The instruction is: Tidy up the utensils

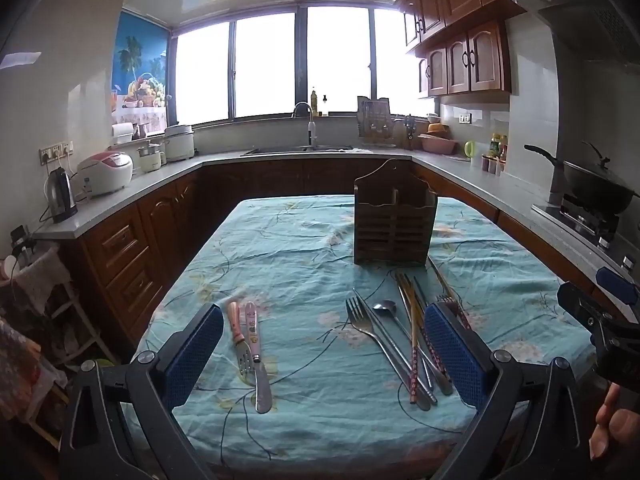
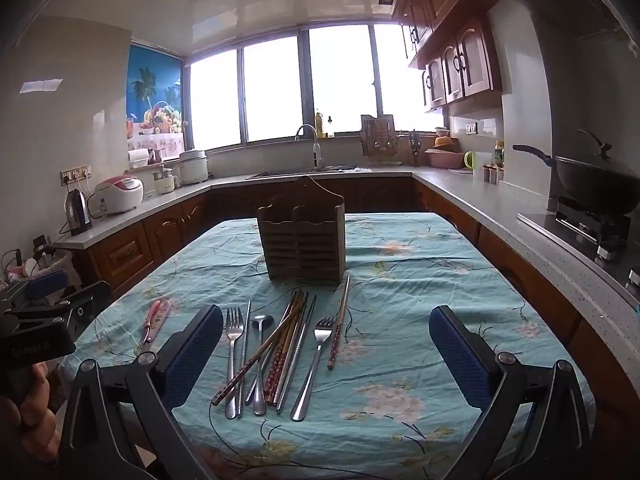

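A wooden slatted utensil holder (image 1: pixel 394 222) stands upright on the table; it also shows in the right wrist view (image 2: pixel 302 240). In front of it lie steel forks (image 2: pixel 234 356), a spoon (image 2: pixel 262 360), and several chopsticks (image 2: pixel 294 336); the same pile shows in the left wrist view (image 1: pixel 404 340). To the left lie a pink-handled fork (image 1: pixel 238 336) and a pink knife (image 1: pixel 256 356). My left gripper (image 1: pixel 324 356) is open and empty above the near table edge. My right gripper (image 2: pixel 326 356) is open and empty, hovering over the utensil pile.
The table has a teal floral cloth (image 2: pixel 400 280). Kitchen counters surround it: kettle (image 1: pixel 60 194) and rice cookers at left, sink (image 1: pixel 308 148) at back, wok on stove (image 2: pixel 592 188) at right. The other gripper shows at the right edge of the left wrist view (image 1: pixel 600 320).
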`<state>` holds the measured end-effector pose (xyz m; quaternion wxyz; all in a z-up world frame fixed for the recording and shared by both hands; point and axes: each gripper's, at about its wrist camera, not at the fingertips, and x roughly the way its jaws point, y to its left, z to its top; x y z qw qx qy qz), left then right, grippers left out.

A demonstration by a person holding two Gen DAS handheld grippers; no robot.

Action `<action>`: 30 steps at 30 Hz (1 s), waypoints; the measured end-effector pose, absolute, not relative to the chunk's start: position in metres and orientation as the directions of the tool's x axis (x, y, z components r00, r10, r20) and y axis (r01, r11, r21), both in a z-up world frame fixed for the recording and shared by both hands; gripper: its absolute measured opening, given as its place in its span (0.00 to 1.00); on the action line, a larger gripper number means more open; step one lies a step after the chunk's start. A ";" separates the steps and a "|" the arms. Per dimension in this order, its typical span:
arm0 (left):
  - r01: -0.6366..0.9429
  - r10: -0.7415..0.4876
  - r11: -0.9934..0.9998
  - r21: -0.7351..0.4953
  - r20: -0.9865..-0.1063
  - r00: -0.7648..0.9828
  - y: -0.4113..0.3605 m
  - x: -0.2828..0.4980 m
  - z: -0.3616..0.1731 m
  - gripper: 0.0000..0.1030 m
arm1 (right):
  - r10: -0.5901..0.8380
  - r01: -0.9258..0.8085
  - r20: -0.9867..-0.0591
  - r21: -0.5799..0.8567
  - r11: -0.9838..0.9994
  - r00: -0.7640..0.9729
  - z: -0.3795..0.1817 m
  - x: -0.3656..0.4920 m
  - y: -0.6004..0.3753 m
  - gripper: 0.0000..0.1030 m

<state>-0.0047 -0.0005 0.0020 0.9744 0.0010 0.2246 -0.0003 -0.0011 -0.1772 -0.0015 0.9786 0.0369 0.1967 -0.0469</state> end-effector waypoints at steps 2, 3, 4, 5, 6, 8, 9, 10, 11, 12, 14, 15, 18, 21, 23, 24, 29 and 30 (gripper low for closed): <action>0.001 -0.001 1.000 0.000 -0.438 0.899 0.000 -0.005 0.003 0.99 | -0.076 0.105 -0.389 0.052 0.993 0.918 -0.002 0.000 -0.176 1.00; 0.000 0.001 1.000 0.001 -0.437 0.899 0.000 -0.005 0.003 0.99 | -0.076 0.104 -0.389 0.052 0.993 0.918 -0.002 0.000 -0.176 1.00; -0.001 0.001 1.000 0.000 -0.437 0.899 0.000 -0.004 0.004 0.99 | -0.076 0.104 -0.388 0.052 0.993 0.918 -0.002 0.000 -0.176 1.00; -0.001 0.000 1.000 -0.001 -0.438 0.899 0.000 -0.004 0.002 0.99 | -0.076 0.104 -0.388 0.051 0.993 0.918 -0.002 0.000 -0.175 1.00; -0.001 0.000 1.000 -0.003 -0.438 0.899 0.001 -0.004 0.002 0.99 | -0.076 0.104 -0.388 0.051 0.993 0.919 -0.002 0.000 -0.175 1.00; -0.003 0.001 1.000 -0.004 -0.438 0.899 0.001 -0.003 0.003 0.99 | -0.075 0.102 -0.388 0.051 0.993 0.919 -0.003 0.001 -0.175 1.00; -0.003 0.001 1.000 -0.005 -0.437 0.900 0.001 -0.004 0.002 0.99 | -0.075 0.102 -0.389 0.050 0.994 0.918 -0.003 0.001 -0.174 1.00; -0.006 0.004 1.000 -0.004 -0.436 0.900 0.001 -0.004 0.002 0.99 | -0.074 0.102 -0.391 0.049 0.994 0.917 -0.003 0.002 -0.174 1.00; -0.007 0.004 1.000 -0.005 -0.436 0.900 0.002 -0.003 0.002 0.99 | -0.074 0.101 -0.392 0.048 0.994 0.917 -0.004 0.002 -0.173 1.00; -0.007 0.003 1.000 -0.007 -0.437 0.899 0.002 -0.003 0.002 0.99 | -0.074 0.101 -0.392 0.048 0.994 0.917 -0.004 0.002 -0.173 1.00; -0.009 0.005 1.000 -0.008 -0.438 0.899 0.002 -0.002 0.003 0.99 | -0.074 0.100 -0.393 0.046 0.994 0.917 0.001 0.001 -0.171 1.00; -0.009 0.004 1.000 -0.008 -0.437 0.899 0.003 -0.003 0.000 0.99 | -0.074 0.100 -0.393 0.046 0.994 0.917 0.002 0.001 -0.170 1.00; -0.008 0.004 1.000 -0.009 -0.436 0.900 0.003 -0.003 0.000 0.99 | -0.072 0.098 -0.393 0.046 0.994 0.917 0.003 0.001 -0.167 1.00; -0.007 0.002 1.000 -0.008 -0.436 0.900 0.003 -0.002 0.000 0.99 | -0.073 0.098 -0.392 0.045 0.994 0.917 0.001 0.001 -0.168 1.00; -0.007 0.002 1.000 -0.009 -0.437 0.900 0.004 -0.003 0.000 0.99 | -0.072 0.097 -0.392 0.045 0.994 0.917 0.002 0.001 -0.166 1.00; -0.008 0.003 1.000 -0.009 -0.437 0.899 0.004 -0.003 0.000 0.99 | -0.072 0.097 -0.391 0.046 0.994 0.918 0.002 0.001 -0.165 1.00; -0.008 0.003 1.000 -0.010 -0.436 0.900 0.004 -0.003 0.000 0.99 | -0.070 0.095 -0.392 0.046 0.994 0.917 0.003 0.002 -0.169 1.00; -0.009 0.004 1.000 -0.010 -0.436 0.900 0.004 -0.002 0.000 0.99 | -0.070 0.095 -0.391 0.045 0.994 0.918 0.004 0.003 -0.168 1.00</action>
